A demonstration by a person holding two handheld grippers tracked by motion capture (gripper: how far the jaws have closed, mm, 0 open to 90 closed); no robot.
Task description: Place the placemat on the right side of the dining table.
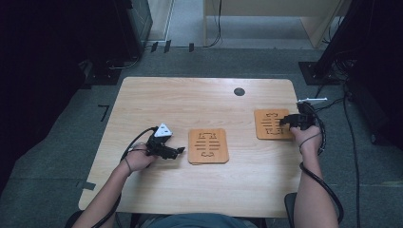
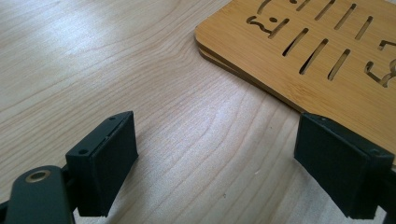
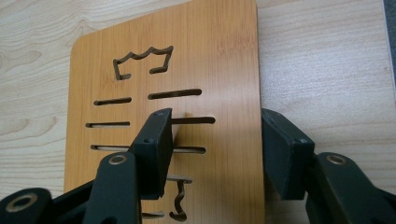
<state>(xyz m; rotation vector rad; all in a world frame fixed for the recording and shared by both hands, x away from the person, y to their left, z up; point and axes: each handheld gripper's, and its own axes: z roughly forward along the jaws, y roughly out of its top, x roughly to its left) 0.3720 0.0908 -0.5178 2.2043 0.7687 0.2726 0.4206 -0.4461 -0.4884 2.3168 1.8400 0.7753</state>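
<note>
Two flat rectangular bamboo mats with cut-out slots: one (image 1: 208, 146) mid-table, one (image 1: 269, 124) at right. One round dark grommet hole (image 1: 239, 91). Two black two-jaw grippers (image 1: 179, 150) (image 1: 284, 121).

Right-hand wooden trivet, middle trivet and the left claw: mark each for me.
Right-hand wooden trivet (image 3: 210, 56), right gripper view, on its bare top beside the crown cut-out.
Middle trivet (image 1: 208, 146), high view, on its slotted centre.
Left claw (image 2: 215, 168), left gripper view, midway between its two open jaws, above the table.
</note>
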